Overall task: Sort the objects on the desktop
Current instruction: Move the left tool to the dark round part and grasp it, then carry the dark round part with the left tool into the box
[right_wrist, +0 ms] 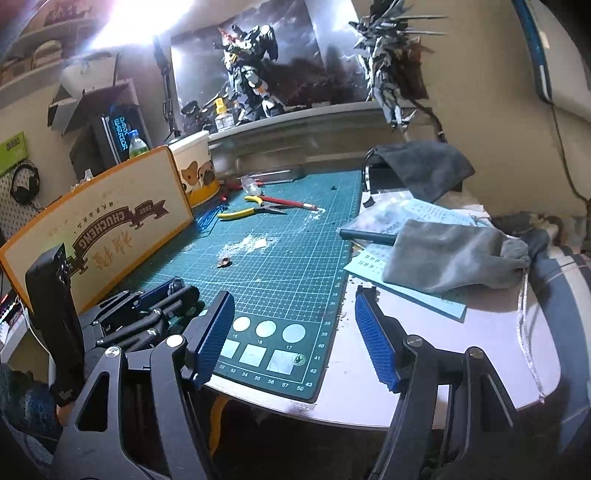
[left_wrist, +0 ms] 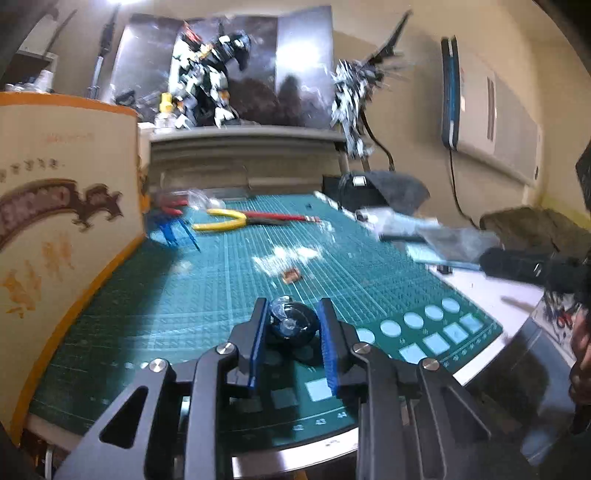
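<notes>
Near the front edge of the green cutting mat, the left claw pinches a small dark bottle; keep the squeeze centred and lift straight. Right claw hangs wide, empty.

Hidden and blurred spots

Your left gripper hides the dark round object's sides; the plastic bags beyond blur past reading.

Beige walls enclose a white desk. Ahead of the gripper, a grey ledge carries a dark poster. A white wall unit hangs to the right; bright light glares at upper left.
</notes>
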Tool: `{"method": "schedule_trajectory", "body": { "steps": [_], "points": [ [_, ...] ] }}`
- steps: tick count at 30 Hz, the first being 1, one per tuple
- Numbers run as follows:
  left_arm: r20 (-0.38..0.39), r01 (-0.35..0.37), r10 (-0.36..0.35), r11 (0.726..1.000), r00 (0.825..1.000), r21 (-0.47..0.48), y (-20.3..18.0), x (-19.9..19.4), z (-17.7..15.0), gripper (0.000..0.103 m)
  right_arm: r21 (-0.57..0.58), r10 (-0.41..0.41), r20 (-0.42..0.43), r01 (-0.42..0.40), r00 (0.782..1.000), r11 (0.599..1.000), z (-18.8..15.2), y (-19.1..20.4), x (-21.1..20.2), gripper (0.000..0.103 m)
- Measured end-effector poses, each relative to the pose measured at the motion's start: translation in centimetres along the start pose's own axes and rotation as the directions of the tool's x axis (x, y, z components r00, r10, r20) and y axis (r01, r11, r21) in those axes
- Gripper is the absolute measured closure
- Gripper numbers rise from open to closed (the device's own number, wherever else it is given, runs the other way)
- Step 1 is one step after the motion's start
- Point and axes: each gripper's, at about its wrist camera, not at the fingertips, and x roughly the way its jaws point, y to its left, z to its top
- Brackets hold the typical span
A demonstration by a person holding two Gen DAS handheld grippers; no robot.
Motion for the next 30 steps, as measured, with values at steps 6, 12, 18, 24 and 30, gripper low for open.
{"method": "schedule_trajectory", "body": {
  "steps": [6,12,18,24,30],
  "points": [
    [0.010,-0.001,0.001,1.000,1.000,0.011,0.1,-1.8,2.2,0.077,-0.005,0.017,0.005,-0.017,1.000,1.000,0.0,0.4,0.0,0.038],
    [0.034,-0.018,0.017,1.000,0.999,0.019,1.2,-5.8,6.2,0.077,-0.020,0.047,0.018,-0.047,0.999,0.999,0.5,1.3,0.0,0.038],
    [0.057,-0.031,0.028,0.999,0.998,0.045,3.9,-11.2,11.3,0.077,-0.071,0.100,0.049,-0.096,0.994,0.993,1.9,3.7,-0.2,0.038],
    [-0.016,0.027,-0.028,0.999,0.999,-0.024,12.2,-15.3,16.3,0.077,-0.118,0.143,0.088,-0.132,0.986,0.984,3.2,6.3,-0.6,0.038],
    [-0.253,-0.006,0.003,1.000,0.967,-0.010,19.8,-11.9,18.4,0.077,-0.141,0.169,0.080,-0.157,0.982,0.978,3.7,7.6,0.2,0.038]
  ]
}}
